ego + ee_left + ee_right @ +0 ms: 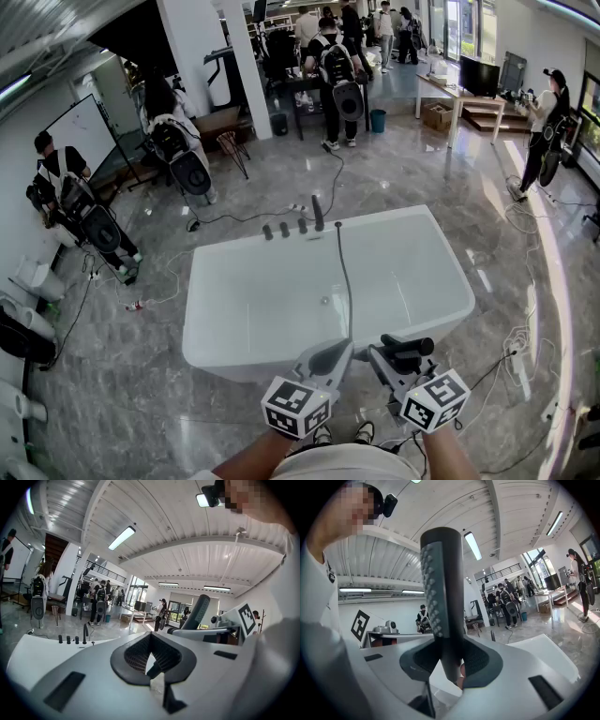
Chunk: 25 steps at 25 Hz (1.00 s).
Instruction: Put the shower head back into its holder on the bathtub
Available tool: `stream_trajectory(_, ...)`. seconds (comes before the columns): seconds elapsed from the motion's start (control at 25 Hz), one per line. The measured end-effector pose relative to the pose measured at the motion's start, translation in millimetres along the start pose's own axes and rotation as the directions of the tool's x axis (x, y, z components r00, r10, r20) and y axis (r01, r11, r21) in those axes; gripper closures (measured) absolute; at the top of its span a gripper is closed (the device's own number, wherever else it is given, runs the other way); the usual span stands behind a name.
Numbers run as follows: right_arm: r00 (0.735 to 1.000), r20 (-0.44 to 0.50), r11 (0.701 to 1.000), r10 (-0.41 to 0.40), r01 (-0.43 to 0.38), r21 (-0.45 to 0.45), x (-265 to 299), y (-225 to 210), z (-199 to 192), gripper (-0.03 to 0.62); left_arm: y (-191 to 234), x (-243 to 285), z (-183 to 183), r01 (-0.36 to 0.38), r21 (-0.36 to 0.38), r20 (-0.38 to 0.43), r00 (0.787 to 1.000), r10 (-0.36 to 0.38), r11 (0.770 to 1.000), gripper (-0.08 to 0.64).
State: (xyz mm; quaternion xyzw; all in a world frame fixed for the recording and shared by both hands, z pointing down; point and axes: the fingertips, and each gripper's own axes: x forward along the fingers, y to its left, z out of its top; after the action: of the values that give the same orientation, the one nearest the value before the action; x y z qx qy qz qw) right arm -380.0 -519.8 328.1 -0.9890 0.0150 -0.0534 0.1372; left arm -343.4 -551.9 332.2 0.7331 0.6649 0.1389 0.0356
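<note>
A white bathtub (216, 262) stands in front of me on the marble floor. On its far rim are a dark spout (318, 214) and several knobs (284, 229). From beside the spout a dark hose (343, 272) runs across the tub toward me. It ends in the dark shower head (410, 346), which is held over the near rim. My right gripper (386, 356) is shut on the shower head's handle (440, 597), and its nozzle face points left. My left gripper (330, 358) is beside it, shut and empty (151, 663).
Several people with gear stand around the hall, at the left (66, 202), behind the tub (333, 75) and at the far right (548, 122). Cables (525, 337) lie on the floor at the tub's right. A desk (459, 94) stands far back.
</note>
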Motion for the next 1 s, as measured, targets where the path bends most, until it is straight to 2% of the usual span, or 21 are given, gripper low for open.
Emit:
stream_trajectory(0.6,1.000,-0.003,1.000,0.015,-0.015,0.017,-5,2,-5,0.457,-4,-2,-8,-0.004,-0.004,-0.013,1.000,0.004,1.000,0.555)
stream_trajectory(1.0,1.000,0.027,0.998,-0.014,0.012,0.067,-17,-19,-3,0.457,-4,2,-22,-0.007,-0.007,-0.039,0.999,0.007,1.000,0.555)
